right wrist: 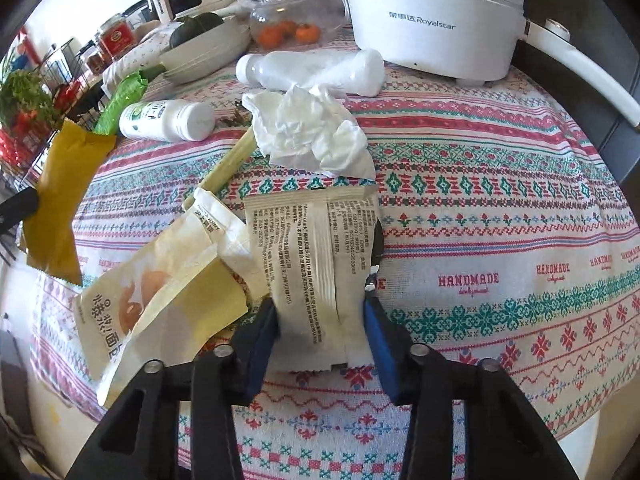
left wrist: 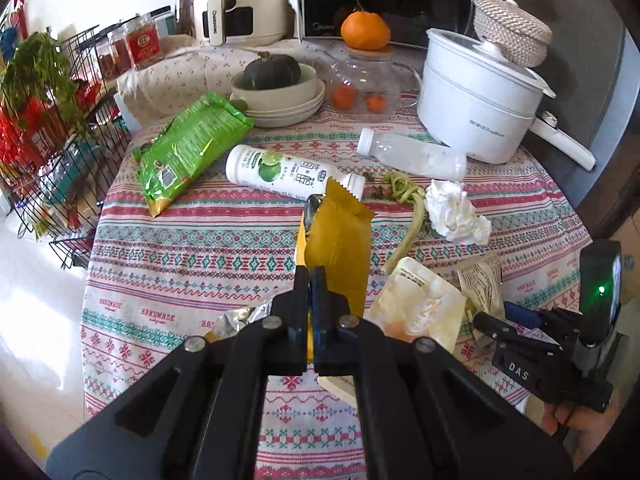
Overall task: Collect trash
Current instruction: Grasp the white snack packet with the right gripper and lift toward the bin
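Observation:
My left gripper is shut on a yellow wrapper and holds it up above the table; the wrapper also shows in the right wrist view. My right gripper has its blue pads on both sides of a white printed wrapper lying on the cloth, jaws still apart. Next to it lies a cream bread bag. A crumpled tissue, a green-label bottle, a clear bottle, a green snack bag and vegetable scraps lie further back.
A white electric pot stands at the back right. Bowls with a squash, a glass jar of oranges and appliances stand behind. A wire rack of groceries stands left of the patterned tablecloth.

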`<state>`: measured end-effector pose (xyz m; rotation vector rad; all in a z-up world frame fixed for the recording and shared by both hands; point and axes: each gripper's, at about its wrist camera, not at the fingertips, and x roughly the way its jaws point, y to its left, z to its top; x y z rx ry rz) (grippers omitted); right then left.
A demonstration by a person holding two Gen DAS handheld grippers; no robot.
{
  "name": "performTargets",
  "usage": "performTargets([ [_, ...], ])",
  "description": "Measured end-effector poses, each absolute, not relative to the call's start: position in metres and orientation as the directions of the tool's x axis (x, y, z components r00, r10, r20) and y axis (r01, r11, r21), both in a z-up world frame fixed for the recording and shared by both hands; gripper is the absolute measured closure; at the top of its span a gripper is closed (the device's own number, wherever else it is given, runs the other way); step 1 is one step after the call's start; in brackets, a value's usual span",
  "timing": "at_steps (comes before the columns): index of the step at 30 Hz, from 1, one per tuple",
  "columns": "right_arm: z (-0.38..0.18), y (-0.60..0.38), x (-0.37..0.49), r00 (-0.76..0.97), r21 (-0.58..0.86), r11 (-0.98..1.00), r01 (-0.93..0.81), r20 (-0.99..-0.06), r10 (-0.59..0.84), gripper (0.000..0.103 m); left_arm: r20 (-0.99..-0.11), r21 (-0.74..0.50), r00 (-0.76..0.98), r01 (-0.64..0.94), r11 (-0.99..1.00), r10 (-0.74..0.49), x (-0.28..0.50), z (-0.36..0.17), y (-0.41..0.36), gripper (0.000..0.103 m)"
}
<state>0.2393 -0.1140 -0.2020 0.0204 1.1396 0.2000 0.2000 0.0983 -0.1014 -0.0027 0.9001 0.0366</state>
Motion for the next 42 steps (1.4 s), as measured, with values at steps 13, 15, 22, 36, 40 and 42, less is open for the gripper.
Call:
performTargets([
  [13,-0.147,-0.153,0.211,0.46,0.137,0.981,-0.139,-0.868,0.186,0.075,-0.75,-0.011,0.658,0.086,0.996,-0.065,0.165,-0.075,0.063,0.101],
  [15,-0.135,-0.163,0.202,0.476,0.14,0.981,-0.135,-0.859,0.188,0.075,-0.743,-0.014,0.664,0.112,0.994,-0.085,0.159,-0.07,0.055,0.101],
  [22,-0.094,-0.207,0.165,0.518,0.159,0.981,-0.115,-0.833,0.196,0.075,-0.713,-0.011,0.684,0.209,0.978,-0.154,0.133,-0.057,0.018,0.101],
  [36,-0.076,-0.315,0.084,0.516,0.175,0.984,-0.017,-0.842,0.159,0.074,-0.747,-0.034,0.578,0.46,0.887,-0.328,0.085,-0.068,-0.075,0.101],
  [40,-0.083,-0.34,0.065,0.497,0.168,0.986,0.013,-0.856,0.139,0.074,-0.774,-0.041,0.527,0.513,0.858,-0.352,0.074,-0.081,-0.1,0.101],
  [42,-0.091,-0.35,0.058,0.478,0.17,0.985,0.028,-0.868,0.136,0.074,-0.791,-0.05,0.495,0.533,0.845,-0.359,0.07,-0.09,-0.109,0.101],
])
